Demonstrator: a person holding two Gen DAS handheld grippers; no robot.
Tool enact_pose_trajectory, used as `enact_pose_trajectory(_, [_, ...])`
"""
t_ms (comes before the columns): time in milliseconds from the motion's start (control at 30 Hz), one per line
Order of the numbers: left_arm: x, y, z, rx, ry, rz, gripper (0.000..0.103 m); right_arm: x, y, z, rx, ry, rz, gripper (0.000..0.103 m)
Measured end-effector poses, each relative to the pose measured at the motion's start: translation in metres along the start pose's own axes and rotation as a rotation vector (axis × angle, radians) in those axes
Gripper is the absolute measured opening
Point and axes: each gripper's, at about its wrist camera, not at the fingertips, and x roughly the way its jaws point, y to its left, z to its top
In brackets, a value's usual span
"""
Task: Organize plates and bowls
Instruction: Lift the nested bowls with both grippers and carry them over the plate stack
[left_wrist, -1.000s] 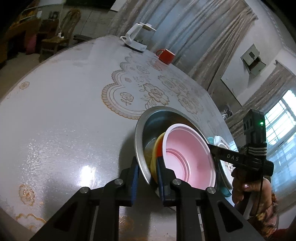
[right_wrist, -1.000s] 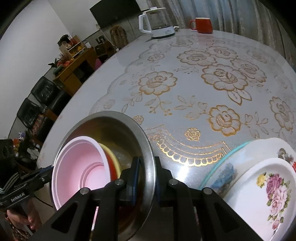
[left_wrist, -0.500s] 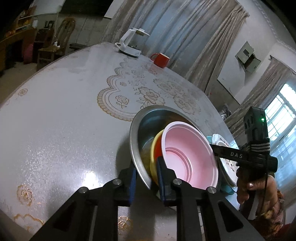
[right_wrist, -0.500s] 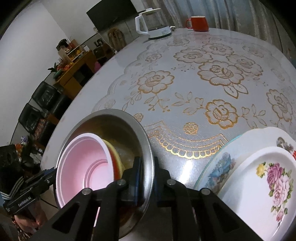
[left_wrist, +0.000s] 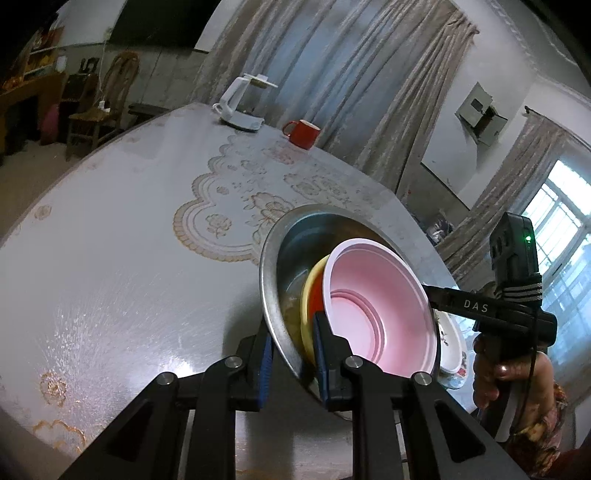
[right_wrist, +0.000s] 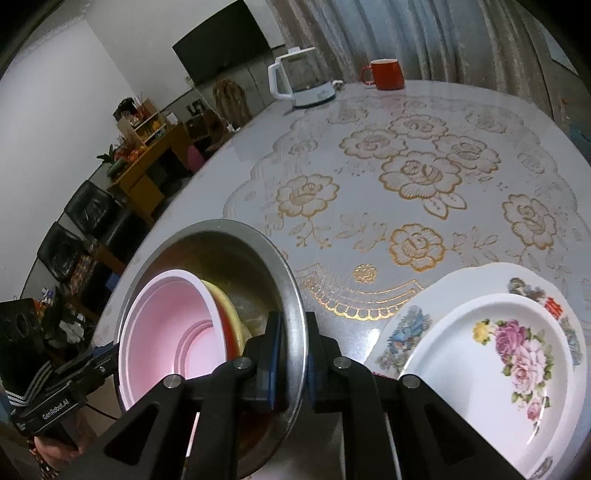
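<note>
Left gripper, marked "GenRobot.AI", and "DAS"-marked right gripper clamp steel bowl.

Floral plate cropped at frame edge

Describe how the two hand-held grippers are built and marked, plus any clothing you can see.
Both are black, with angular linkage fingers, silver pivot bolts and blue pads. The right hand-held gripper reads "DAS", carries a boxy top unit with a green light, striped band and thin cable. The left hand-held gripper reads "GenRobot.AI". A floral-patterned garment shows.
</note>
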Motion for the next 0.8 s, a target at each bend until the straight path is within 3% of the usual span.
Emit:
enact_pose_trajectory(367, [0.002, -0.048, 0.02, 0.094, -0.014, -0.071, 0.019, -0.056, -0.018, 0.001, 0.036, -0.094, -0.03, 0.011])
enact_pose_trajectory(800, [0.032, -0.118, 0.032, 0.209, 0.025, -0.166, 0.019, -0.117, -0.069, -0.014, 0.138, -0.188, -0.112, 0.011])
